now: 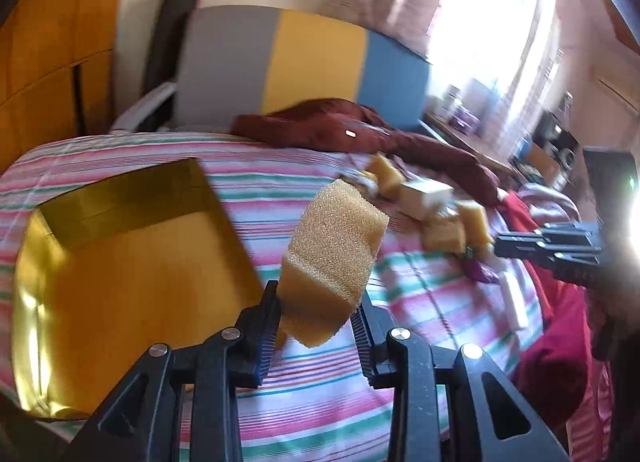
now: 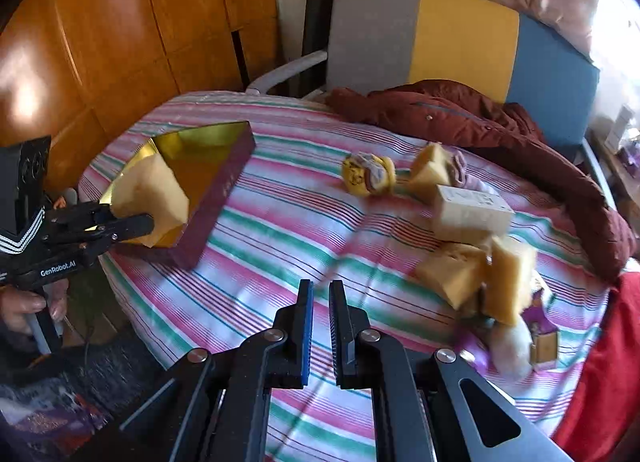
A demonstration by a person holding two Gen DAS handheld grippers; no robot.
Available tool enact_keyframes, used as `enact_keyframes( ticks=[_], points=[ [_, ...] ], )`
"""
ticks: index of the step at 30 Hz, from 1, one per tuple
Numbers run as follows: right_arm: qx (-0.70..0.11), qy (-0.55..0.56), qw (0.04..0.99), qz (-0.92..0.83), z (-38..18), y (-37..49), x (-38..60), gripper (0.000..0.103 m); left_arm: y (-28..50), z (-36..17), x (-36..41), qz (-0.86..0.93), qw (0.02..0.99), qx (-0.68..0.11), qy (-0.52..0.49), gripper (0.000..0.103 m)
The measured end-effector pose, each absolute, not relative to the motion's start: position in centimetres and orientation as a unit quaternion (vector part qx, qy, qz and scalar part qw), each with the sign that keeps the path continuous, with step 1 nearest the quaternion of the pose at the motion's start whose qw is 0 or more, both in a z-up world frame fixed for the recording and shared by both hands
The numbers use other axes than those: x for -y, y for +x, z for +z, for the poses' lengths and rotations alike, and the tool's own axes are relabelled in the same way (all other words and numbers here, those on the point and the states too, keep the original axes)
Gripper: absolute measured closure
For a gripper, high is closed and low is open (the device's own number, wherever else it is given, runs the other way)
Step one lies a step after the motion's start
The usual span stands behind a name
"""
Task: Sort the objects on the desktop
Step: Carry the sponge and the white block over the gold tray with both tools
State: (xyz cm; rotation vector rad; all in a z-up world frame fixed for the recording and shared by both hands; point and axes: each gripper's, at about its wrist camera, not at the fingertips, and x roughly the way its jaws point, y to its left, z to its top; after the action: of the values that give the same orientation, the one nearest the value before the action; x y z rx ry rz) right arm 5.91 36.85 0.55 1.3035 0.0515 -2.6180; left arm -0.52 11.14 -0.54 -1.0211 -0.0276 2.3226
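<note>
Sponge (image 1: 334, 258): in the left wrist view it sits at the middle of the frame, pinched at its lower end between the two black fingers of the left gripper (image 1: 318, 312), held in the air above the striped sheet (image 1: 304, 394).
Box (image 1: 120, 262): an open box with a shiny gold inside fills the left of this frame, lying on the sheet just left of the held sponge.
Pile (image 1: 440, 210): right of centre, more yellow sponges and a white carton lie close together, blurred.
Jacket (image 1: 360, 130): dark red, crumpled across the upper middle, in front of a grey, yellow and blue headboard (image 1: 312, 58).
Right gripper (image 1: 520, 248): pokes in from the right edge, aimed toward the pile; I cannot tell its gap from here.

Right gripper (image 2: 320, 294): in the right wrist view it sits at the bottom centre, its fingers nearly together with only a narrow slit between them and nothing in it.
Sponge (image 2: 154, 198): at the left of this frame, gripped by the left gripper (image 2: 136, 228), over the open side of the box (image 2: 216, 198).
Carton (image 2: 472, 208): white, right of centre, resting against several sponges (image 2: 480, 278).
Small items: a round yellow thing (image 2: 368, 174) lies upper middle; purple bits (image 2: 540, 322) lie at lower right, too blurred to name.
</note>
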Motion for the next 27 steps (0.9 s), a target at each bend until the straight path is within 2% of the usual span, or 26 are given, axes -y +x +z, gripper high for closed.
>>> enact_keyframes(
  ticks=[3, 5, 6, 7, 9, 11, 13, 18, 20, 21, 27],
  points=[
    [-0.025, 0.463, 0.083, -0.882, -0.1, 5.7, -37.3, 0.092, -1.4, -0.5, -8.7, 0.881, 0.274, 0.025, -0.384, 0.069],
    [-0.016, 0.486, 0.060, -0.872, -0.6, 6.2, -39.3, 0.063, -1.9, -0.6, -7.5, 0.887, 0.257, 0.028, -0.382, 0.069],
    [-0.014, 0.494, 0.037, -0.869, -0.8, 6.6, -40.4, 0.029, -2.2, -0.7, -6.7, 0.889, 0.248, 0.031, -0.383, 0.069],
    [-0.003, 0.503, 0.010, -0.864, -1.0, 7.3, -42.2, 0.014, -2.4, -0.9, -6.2, 0.891, 0.242, 0.034, -0.384, 0.069],
    [0.026, 0.506, -0.021, -0.862, -1.0, 8.8, -45.1, 0.014, -3.0, -1.2, -5.5, 0.892, 0.229, 0.038, -0.387, 0.069],
    [0.044, 0.517, -0.049, -0.854, -1.5, 9.7, -47.2, 0.010, -3.5, -1.7, -4.9, 0.893, 0.218, 0.043, -0.391, 0.069],
    [0.058, 0.533, -0.076, -0.840, -2.6, 9.9, -49.0, 0.001, -4.0, -2.2, -4.3, 0.892, 0.211, 0.047, -0.398, 0.069],
    [0.089, 0.598, -0.111, -0.789, -7.6, 8.2, -50.6, 0.002, -4.0, -3.0, -3.3, 0.892, 0.196, 0.043, -0.404, 0.069],
    [0.095, 0.611, -0.118, -0.777, -8.9, 8.1, -50.8, 0.025, -3.9, -3.2, -3.1, 0.893, 0.192, 0.038, -0.405, 0.069],
    [0.099, 0.614, -0.123, -0.773, -9.4, 8.0, -51.0, 0.047, -3.8, -3.3, -2.9, 0.894, 0.187, 0.036, -0.406, 0.069],
    [0.061, 0.578, -0.144, -0.801, -6.1, 9.6, -49.7, 0.048, -4.6, -4.2, -1.8, 0.894, 0.160, 0.028, -0.418, 0.068]
  ],
)
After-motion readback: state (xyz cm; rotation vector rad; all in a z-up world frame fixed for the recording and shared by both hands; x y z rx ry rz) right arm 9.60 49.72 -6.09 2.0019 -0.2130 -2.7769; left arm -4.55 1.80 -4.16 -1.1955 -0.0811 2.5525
